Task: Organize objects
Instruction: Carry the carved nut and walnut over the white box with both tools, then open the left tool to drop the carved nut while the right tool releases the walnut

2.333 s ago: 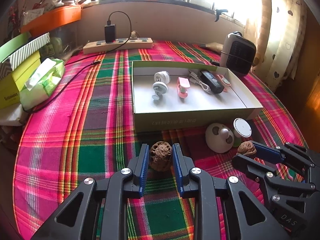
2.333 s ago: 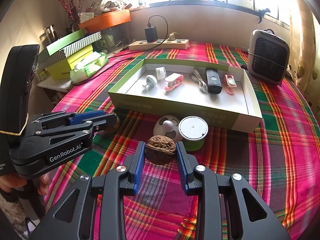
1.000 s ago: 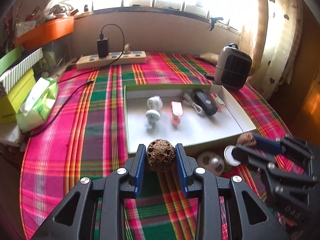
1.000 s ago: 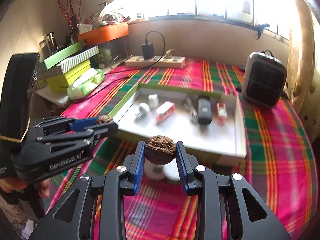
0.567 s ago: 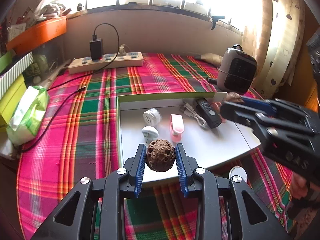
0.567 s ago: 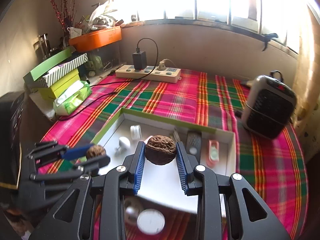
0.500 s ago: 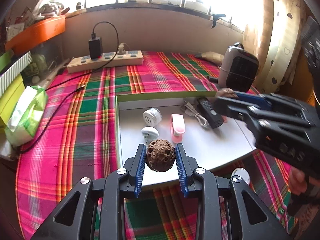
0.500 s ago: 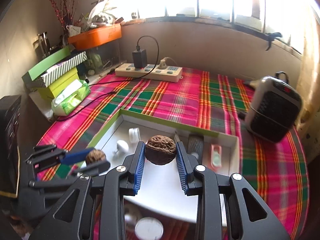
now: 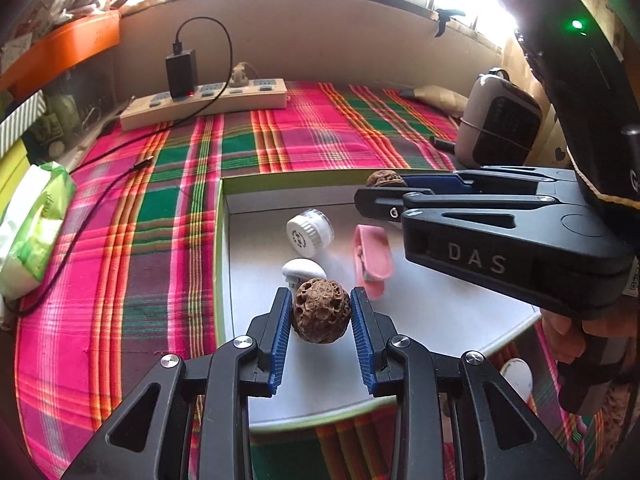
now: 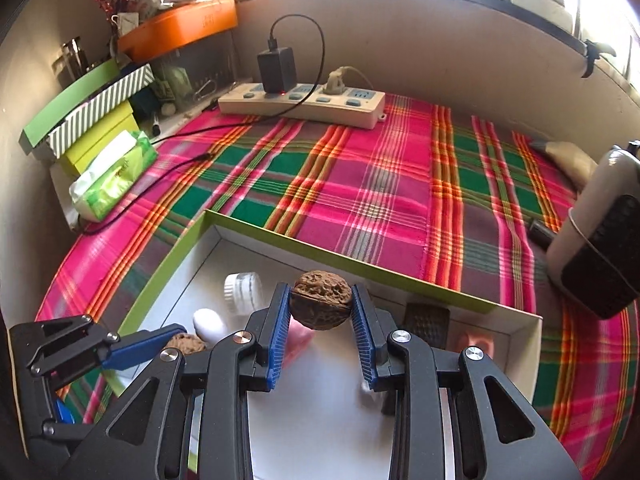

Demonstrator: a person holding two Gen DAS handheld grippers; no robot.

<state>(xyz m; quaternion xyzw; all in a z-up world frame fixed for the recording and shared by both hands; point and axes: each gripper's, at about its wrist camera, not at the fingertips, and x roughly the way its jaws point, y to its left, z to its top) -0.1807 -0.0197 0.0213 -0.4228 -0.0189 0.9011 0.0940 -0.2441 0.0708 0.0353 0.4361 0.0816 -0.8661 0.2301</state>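
Two handheld grippers above a shallow white box with green walls (image 9: 219, 240), set on a desk under a pink and green plaid cloth (image 9: 160, 184).

Left gripper (image 9: 321, 314): blue ribbed fingers (image 9: 280, 328) narrowed onto a pitted brown walnut (image 9: 321, 310), held off the box floor. Just beyond the fingertips, a white plug-shaped piece (image 9: 303, 269); farther ahead, a white ribbed cap (image 9: 309, 232); ahead and slightly right, a pink clip (image 9: 372, 258).

Right gripper (image 10: 321, 307): blue fingers (image 10: 362, 332) pressed against both sides of a second, smoother walnut (image 10: 321, 305), held over the box interior near its far wall. Beyond and to the left of these fingers, the white cap and plug piece, blurred; to the right, a dark ribbed device (image 10: 426, 322) and a pink item (image 10: 476, 340) against the far wall.

Far ahead of both pairs of fingers, a cream power strip (image 10: 304, 102) with a black charger (image 10: 277, 70) plugged in. Far left, a green tissue pack (image 10: 114, 174); far right, a small grey heater (image 10: 596, 232).
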